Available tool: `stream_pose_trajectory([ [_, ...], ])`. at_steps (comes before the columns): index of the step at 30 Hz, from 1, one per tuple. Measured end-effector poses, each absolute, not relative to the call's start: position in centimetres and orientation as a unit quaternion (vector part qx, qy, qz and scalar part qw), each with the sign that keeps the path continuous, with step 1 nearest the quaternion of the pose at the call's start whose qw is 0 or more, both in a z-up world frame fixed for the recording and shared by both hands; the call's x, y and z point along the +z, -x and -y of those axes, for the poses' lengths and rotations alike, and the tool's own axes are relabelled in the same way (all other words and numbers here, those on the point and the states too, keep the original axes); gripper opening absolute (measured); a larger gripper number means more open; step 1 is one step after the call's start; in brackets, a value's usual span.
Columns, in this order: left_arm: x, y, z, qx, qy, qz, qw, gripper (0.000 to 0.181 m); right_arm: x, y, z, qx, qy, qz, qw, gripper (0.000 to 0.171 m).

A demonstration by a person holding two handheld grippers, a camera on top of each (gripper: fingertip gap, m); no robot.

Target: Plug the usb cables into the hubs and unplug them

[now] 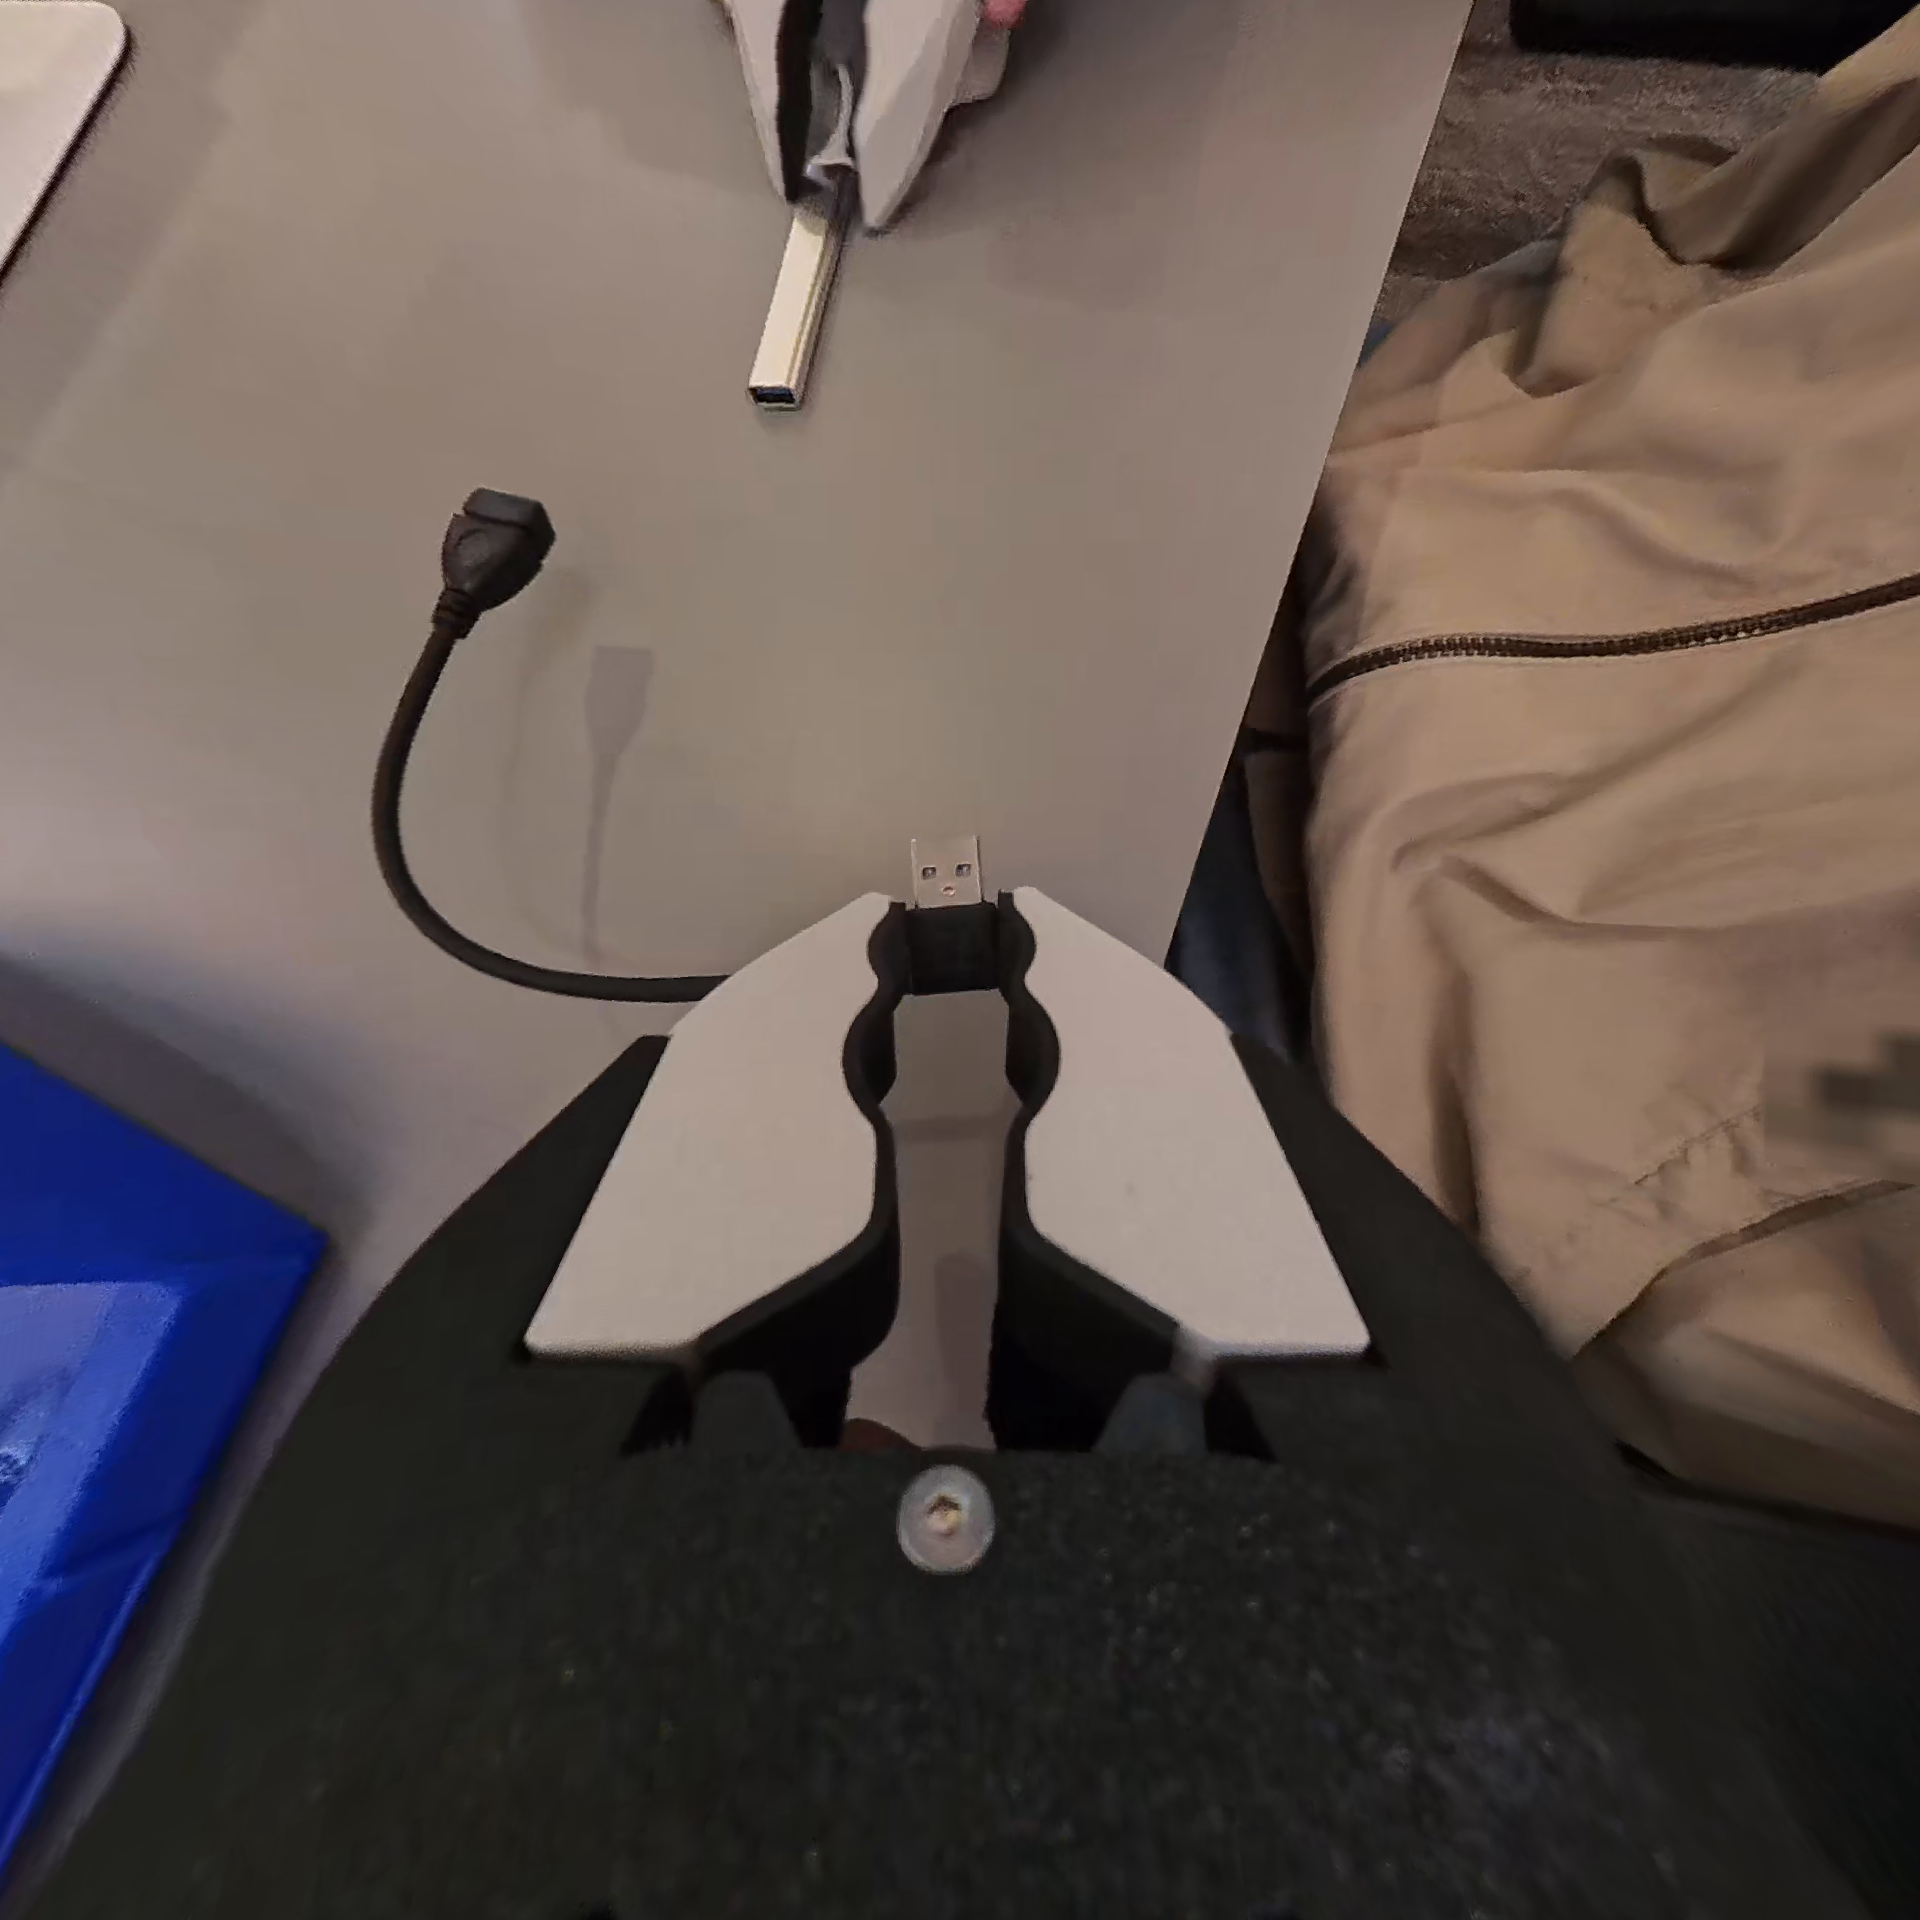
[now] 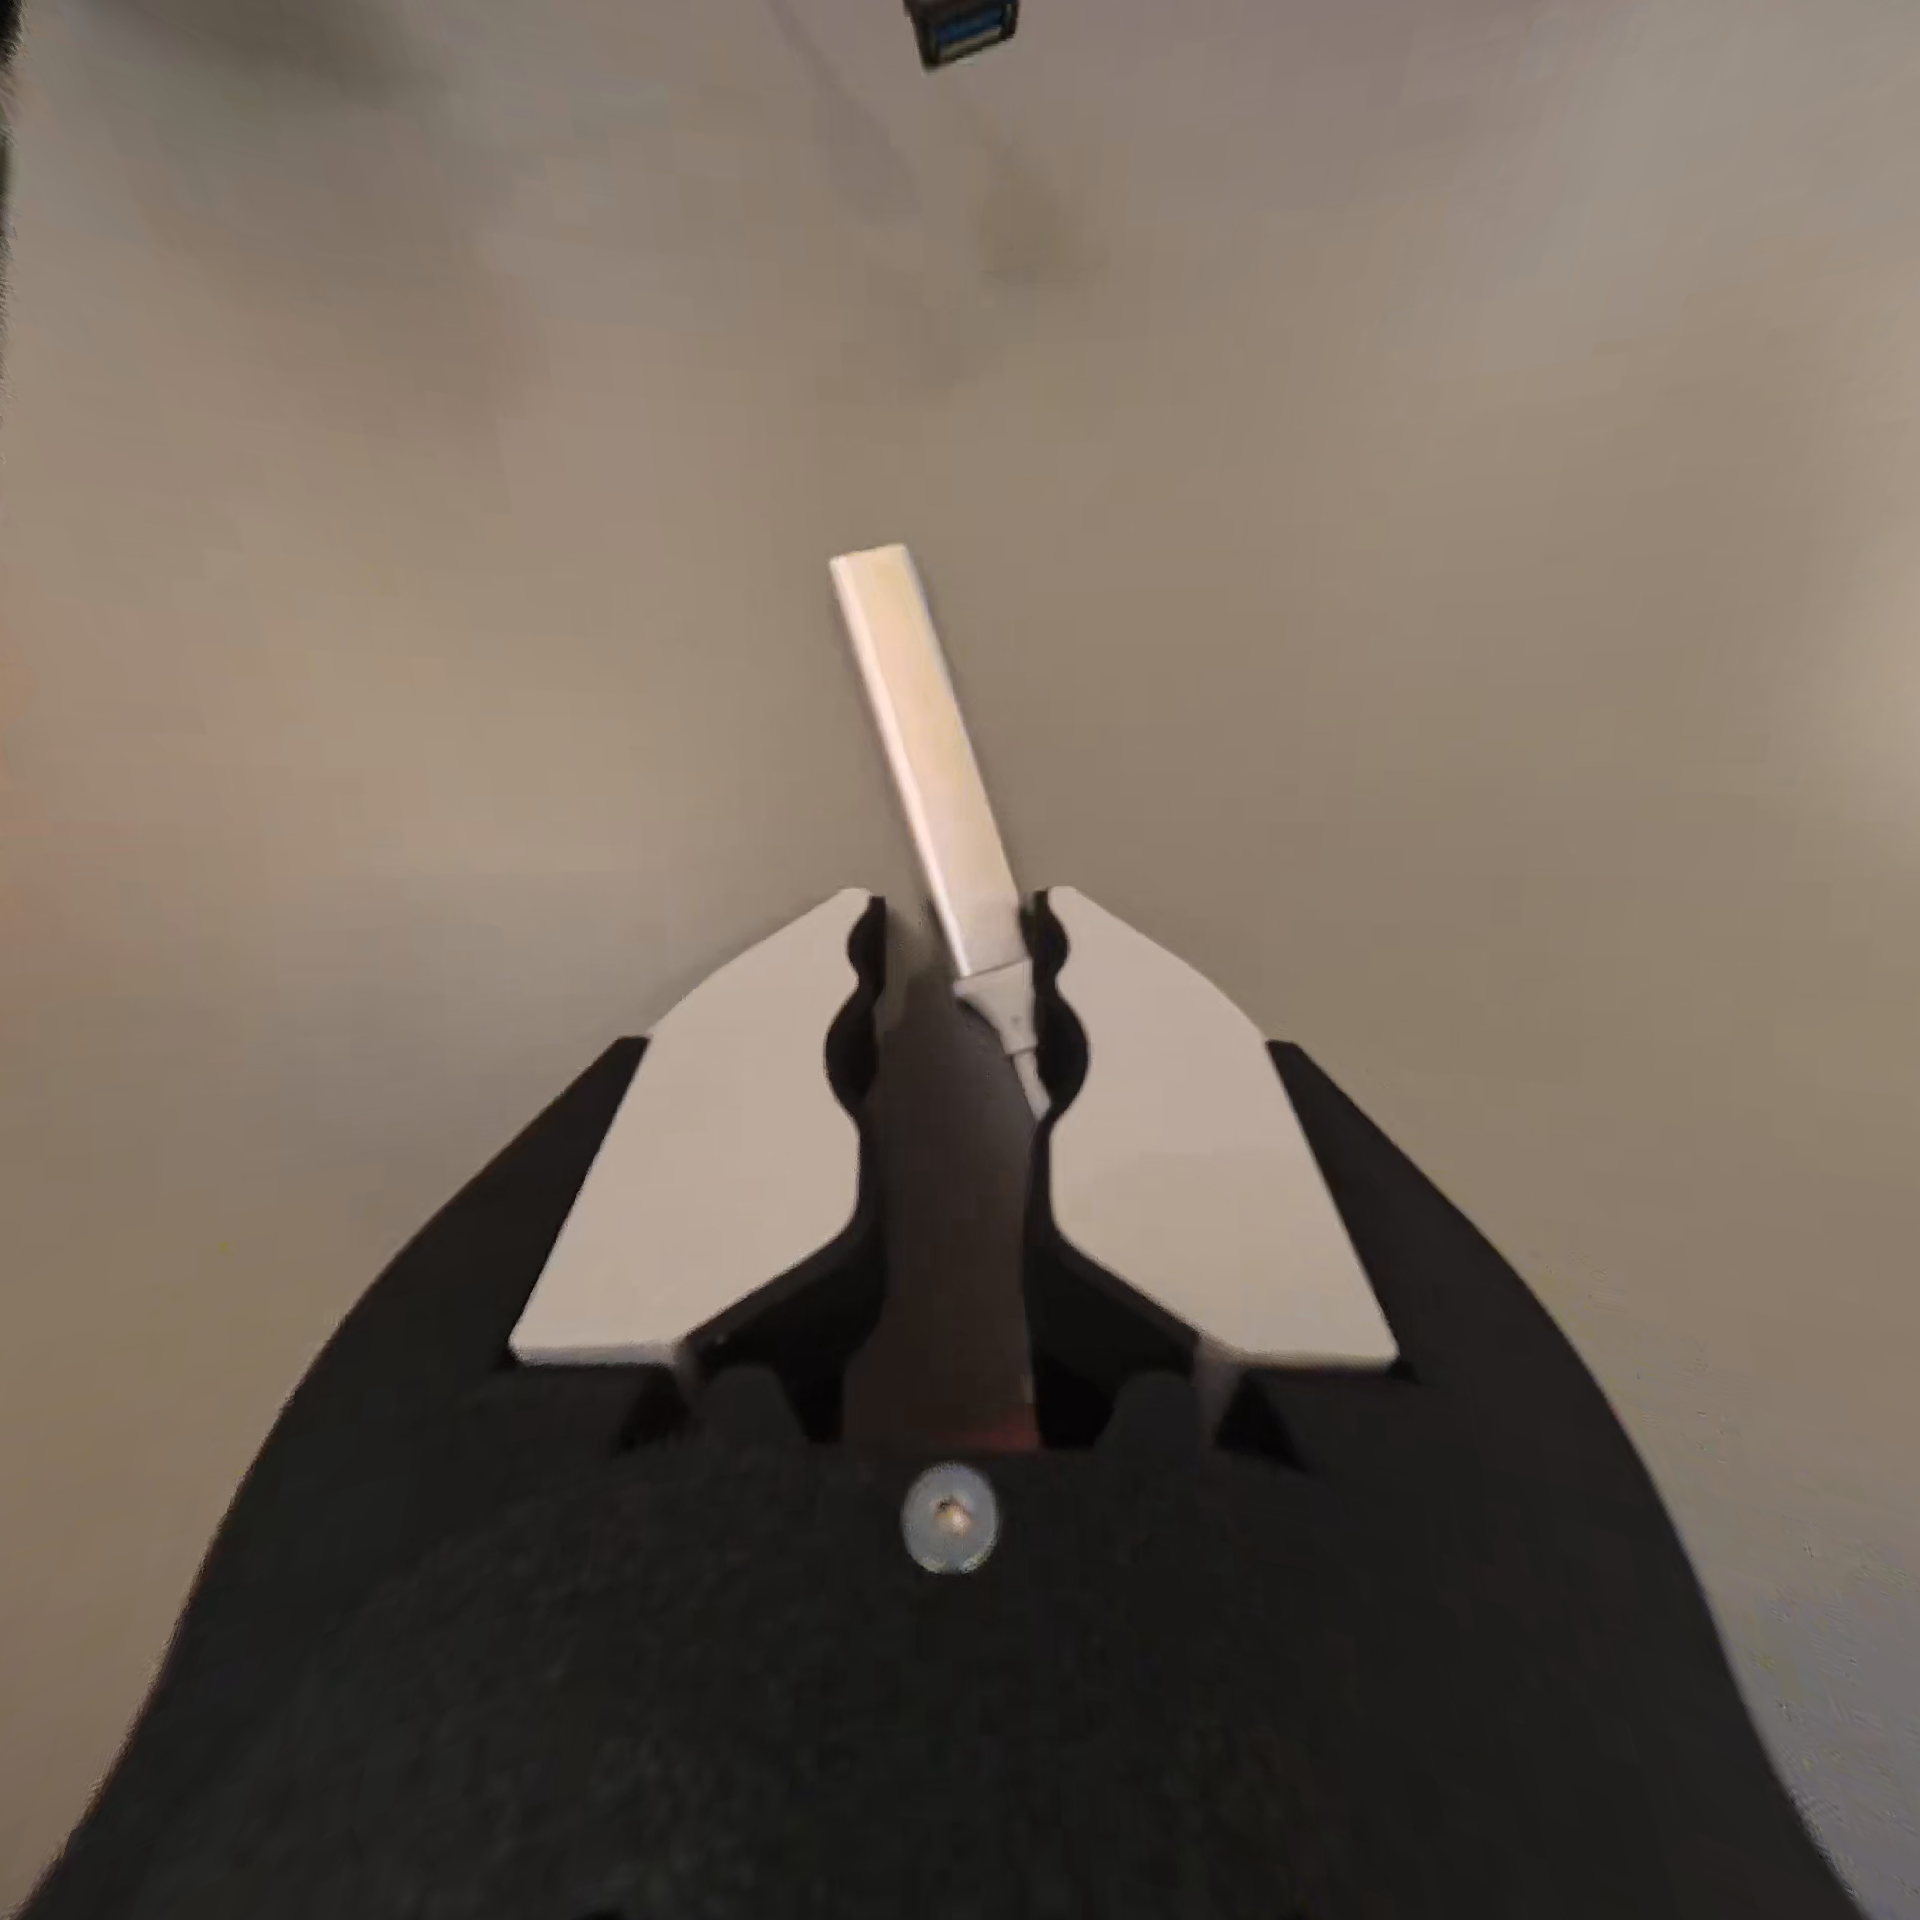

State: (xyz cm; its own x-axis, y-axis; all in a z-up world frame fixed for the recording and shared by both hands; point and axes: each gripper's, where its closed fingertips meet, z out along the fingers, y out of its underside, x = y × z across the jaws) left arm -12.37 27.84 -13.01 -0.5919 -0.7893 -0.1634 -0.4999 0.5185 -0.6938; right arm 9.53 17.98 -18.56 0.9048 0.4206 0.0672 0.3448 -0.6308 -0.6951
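My left gripper [image 1: 948, 914] has its jaws pinching the black body of a USB plug [image 1: 945, 871], whose metal tongue sticks out past the fingertips. The black cable [image 1: 416, 790] from that plug curves away over the grey desk [image 1: 987, 520] to a black socket end [image 1: 497, 540] lying flat, well in from the desk's right edge. Further along the desk lies the silver hub [image 1: 795, 312], its open port end facing my plug, still well apart from it.

My right gripper [image 2: 958, 914] has its jaws spread around the hub's [image 2: 920, 748] cable end; the hub leans against the right finger, with a clear gap on the left side. A dark connector [image 2: 961, 31] with a blue insert shows at the top of the right wrist view.

Off the desk's right edge lies a beige jacket [image 1: 1610, 727]; a blue box [image 1: 125, 1351] sits by the near left corner.
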Motion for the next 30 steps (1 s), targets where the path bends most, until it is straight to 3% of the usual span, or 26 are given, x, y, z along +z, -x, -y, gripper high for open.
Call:
stream_pose_trajectory([
  [6, -13.3, 10.9, -26.7, -0.339, 0.374, -0.831, 0.234, 0.016, -18.2, -8.7, -18.0, 0.083, 0.894, 0.231, 0.375, 0.017],
  [14, -11.4, 8.0, -25.6, -0.346, 0.336, -0.843, 0.239, 0.016, -11.8, -5.2, -16.3, 0.188, 0.808, 0.261, 0.493, 0.016],
  [30, -8.2, 6.1, -23.8, -0.417, 0.251, -0.827, 0.281, 0.016, -8.9, -3.0, -15.9, 0.058, 0.811, 0.349, 0.466, 0.016],
])
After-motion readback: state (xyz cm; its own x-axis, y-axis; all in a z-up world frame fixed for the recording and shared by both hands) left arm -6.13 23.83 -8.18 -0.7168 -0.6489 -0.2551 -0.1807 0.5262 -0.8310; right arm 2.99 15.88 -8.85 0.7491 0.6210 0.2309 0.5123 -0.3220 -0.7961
